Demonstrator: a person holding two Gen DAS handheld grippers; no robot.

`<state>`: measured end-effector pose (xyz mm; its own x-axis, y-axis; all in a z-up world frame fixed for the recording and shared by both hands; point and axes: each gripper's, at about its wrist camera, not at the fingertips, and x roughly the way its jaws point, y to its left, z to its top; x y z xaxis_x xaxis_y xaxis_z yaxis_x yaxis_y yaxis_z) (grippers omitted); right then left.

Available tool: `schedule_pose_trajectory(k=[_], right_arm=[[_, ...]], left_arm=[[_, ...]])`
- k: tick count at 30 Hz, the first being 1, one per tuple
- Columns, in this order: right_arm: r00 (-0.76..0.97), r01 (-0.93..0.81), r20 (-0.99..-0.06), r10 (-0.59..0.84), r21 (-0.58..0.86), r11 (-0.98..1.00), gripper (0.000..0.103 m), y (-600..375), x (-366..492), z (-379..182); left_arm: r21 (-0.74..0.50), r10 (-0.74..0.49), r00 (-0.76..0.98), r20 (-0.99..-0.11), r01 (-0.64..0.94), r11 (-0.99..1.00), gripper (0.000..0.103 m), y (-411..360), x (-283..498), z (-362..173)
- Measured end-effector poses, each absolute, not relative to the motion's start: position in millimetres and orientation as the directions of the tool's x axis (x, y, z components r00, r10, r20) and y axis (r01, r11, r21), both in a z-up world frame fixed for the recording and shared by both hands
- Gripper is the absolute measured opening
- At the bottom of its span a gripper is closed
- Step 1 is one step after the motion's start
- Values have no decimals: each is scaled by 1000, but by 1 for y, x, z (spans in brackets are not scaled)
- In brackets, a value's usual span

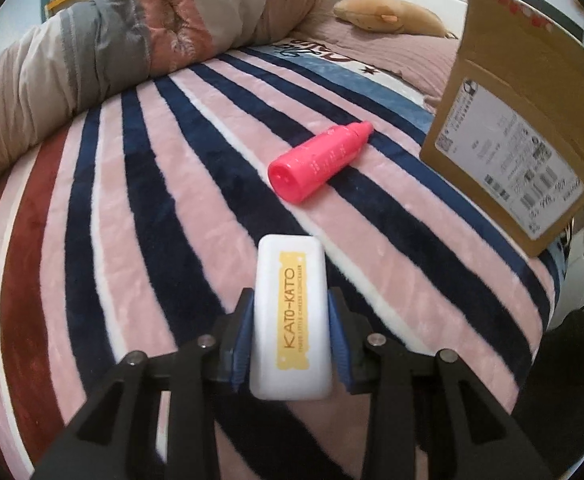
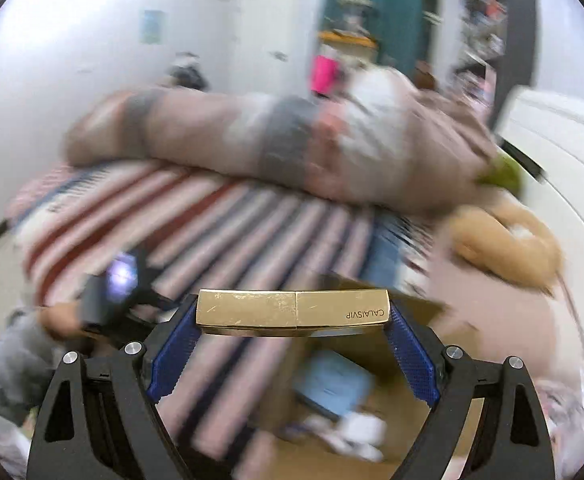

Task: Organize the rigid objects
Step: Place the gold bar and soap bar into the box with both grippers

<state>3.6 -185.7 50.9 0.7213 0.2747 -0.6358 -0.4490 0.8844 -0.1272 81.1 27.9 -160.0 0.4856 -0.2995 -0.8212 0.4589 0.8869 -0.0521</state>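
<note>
My left gripper (image 1: 290,304) is shut on a white KATO-KATO case (image 1: 290,320) with a yellow label, held lengthwise above the striped blanket (image 1: 151,208). A pink bottle (image 1: 318,162) lies on its side on the blanket ahead of it. A brown cardboard box (image 1: 532,128) with a shipping label stands at the right. My right gripper (image 2: 294,312) is shut on a gold CALAISVIP bar (image 2: 294,312), held crosswise by its ends above the open cardboard box (image 2: 372,408), which holds a blue item (image 2: 332,384) and white items. The right wrist view is motion-blurred.
A rolled grey, white and pink quilt (image 1: 103,52) lies along the far side of the bed. A tan plush toy (image 1: 388,14) rests on the pink sheet at the back. The person's other hand with the left gripper (image 2: 103,300) shows at the left of the right wrist view.
</note>
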Motion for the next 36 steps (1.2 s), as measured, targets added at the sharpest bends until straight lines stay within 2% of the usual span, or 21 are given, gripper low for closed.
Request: schedule_pose_trajectory(k=[3,7,9,11,16,20,25,27,29,34,36], right_arm=[[686,-391,-696,210,-110,914,89,-219,24,30],[654,-365,-745,134,-156,918,89,-233,37,-6],[657,-373,-742,131,-169,912,89,-237,38,-12],[664,-374,-733,145,-158,914,95,-243,30,-12],[682,-388,-698,217,-94,917,96,-260,23,-6],[694,-387,-684,225,-91,918,96,-269,17,-5],[692,-373,-688,220,-80,924,96,-280,11,-9],[695,-368,-688,212,-86,926,96,-283,9,-9],[696,-361,-688,205,-88,928,96,-284,8,-8],[692,-357,-692,206,-80,931,96,-286,8,-8],[690,-363,-692,210,-80,928,96,-282,8,-8]], left_arm=[[-36,-295,519,-802,452,892,32,28,76,-138],[-23,-324,574,-752,468,883,32,14,65,-78],[-19,-353,597,-720,492,870,32,1,59,-42],[-21,-397,604,-691,532,846,32,-20,55,-7],[0,-482,559,-674,653,757,32,-91,58,43],[-3,-489,469,-735,720,694,32,-151,73,41],[1,-419,391,-820,732,681,32,-191,89,7],[-6,-420,377,-825,738,675,39,-195,90,2],[-8,-427,384,-819,735,678,57,-195,89,3],[-19,-448,413,-793,718,695,60,-182,87,15],[-19,-453,439,-775,701,713,65,-168,86,23]])
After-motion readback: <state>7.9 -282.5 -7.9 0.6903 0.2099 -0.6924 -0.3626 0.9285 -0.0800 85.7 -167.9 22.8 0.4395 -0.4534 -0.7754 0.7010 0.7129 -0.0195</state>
